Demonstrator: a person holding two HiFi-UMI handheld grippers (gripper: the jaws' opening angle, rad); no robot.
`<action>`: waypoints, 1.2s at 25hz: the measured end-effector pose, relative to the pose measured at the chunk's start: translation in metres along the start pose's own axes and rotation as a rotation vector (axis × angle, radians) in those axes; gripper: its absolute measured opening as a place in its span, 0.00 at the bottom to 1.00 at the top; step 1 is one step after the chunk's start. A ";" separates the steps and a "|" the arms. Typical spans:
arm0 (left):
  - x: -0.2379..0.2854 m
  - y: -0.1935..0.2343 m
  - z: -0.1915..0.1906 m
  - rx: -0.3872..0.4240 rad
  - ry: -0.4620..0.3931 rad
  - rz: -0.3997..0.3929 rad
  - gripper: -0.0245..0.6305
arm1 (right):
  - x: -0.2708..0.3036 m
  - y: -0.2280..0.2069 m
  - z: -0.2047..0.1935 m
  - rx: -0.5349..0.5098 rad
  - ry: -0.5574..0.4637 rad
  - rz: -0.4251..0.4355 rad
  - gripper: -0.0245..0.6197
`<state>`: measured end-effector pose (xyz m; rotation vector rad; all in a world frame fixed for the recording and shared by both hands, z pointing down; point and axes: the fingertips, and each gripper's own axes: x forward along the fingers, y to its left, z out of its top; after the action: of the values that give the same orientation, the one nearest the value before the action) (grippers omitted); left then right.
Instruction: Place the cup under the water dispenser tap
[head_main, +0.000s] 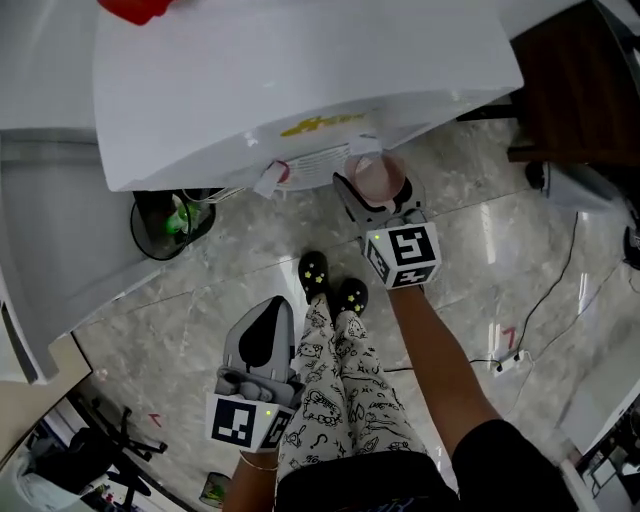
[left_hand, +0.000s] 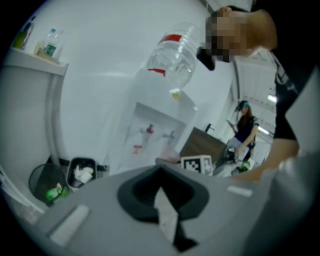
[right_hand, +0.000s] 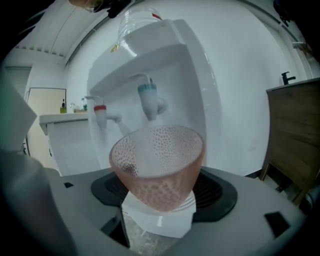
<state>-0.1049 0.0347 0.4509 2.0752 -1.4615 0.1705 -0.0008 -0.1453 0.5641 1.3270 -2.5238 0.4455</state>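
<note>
My right gripper (head_main: 372, 196) is shut on a pink dimpled translucent cup (head_main: 377, 177), held upright at the front of the white water dispenser (head_main: 300, 70). In the right gripper view the cup (right_hand: 157, 170) sits in the jaws just below and in front of the blue tap (right_hand: 148, 100). The red tap (right_hand: 100, 115) is to its left. My left gripper (head_main: 264, 318) hangs low beside the person's legs, shut and with nothing in it. From the left gripper view the dispenser (left_hand: 155, 132) and its inverted bottle (left_hand: 172, 55) stand further off.
A round dark bin (head_main: 170, 222) with rubbish stands on the marble floor left of the dispenser. A wooden cabinet (head_main: 580, 90) is to the right. A cable and power strip (head_main: 510, 360) lie on the floor at right. The person's feet (head_main: 332, 285) are below the cup.
</note>
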 end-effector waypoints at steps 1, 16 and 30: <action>0.002 0.001 -0.005 -0.006 0.014 0.000 0.02 | 0.007 -0.002 -0.006 -0.011 0.003 -0.006 0.59; 0.011 0.012 -0.013 -0.053 0.062 0.004 0.02 | 0.053 -0.006 -0.049 -0.055 0.137 0.024 0.59; -0.006 -0.002 -0.009 -0.075 0.061 -0.028 0.02 | 0.050 -0.003 -0.061 0.012 0.243 0.025 0.60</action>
<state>-0.1034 0.0446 0.4548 2.0122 -1.3808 0.1638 -0.0214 -0.1611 0.6391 1.1685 -2.3425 0.5902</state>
